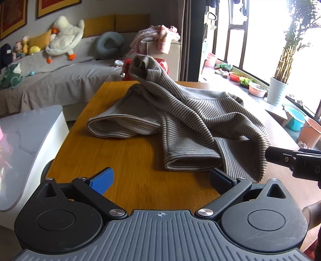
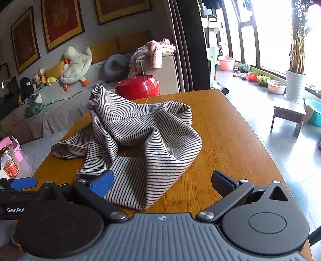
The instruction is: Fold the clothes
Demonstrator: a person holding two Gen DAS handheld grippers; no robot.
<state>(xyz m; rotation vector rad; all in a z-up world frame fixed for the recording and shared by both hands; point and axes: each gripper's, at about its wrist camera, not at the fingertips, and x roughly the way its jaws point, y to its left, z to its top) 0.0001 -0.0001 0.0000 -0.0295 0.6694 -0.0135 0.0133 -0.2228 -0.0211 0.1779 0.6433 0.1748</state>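
From the left wrist, the left gripper (image 1: 161, 181) stood with fingers wide apart, holding nothing, above the table (image 1: 128, 160); the striped garment (image 1: 180, 120) lay crumpled just ahead. From the right wrist, the right gripper (image 2: 162, 183) gaped likewise, the garment's near edge between its fingers, ungripped.

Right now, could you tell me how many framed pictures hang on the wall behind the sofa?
3 in the right wrist view: left picture, middle picture, right picture. Others may lie beyond the frame.

garment (image 2: 140, 136) lies heaped on the table (image 2: 230, 140), sofa (image 2: 66, 104) behind it, stool (image 2: 289, 112) to the right
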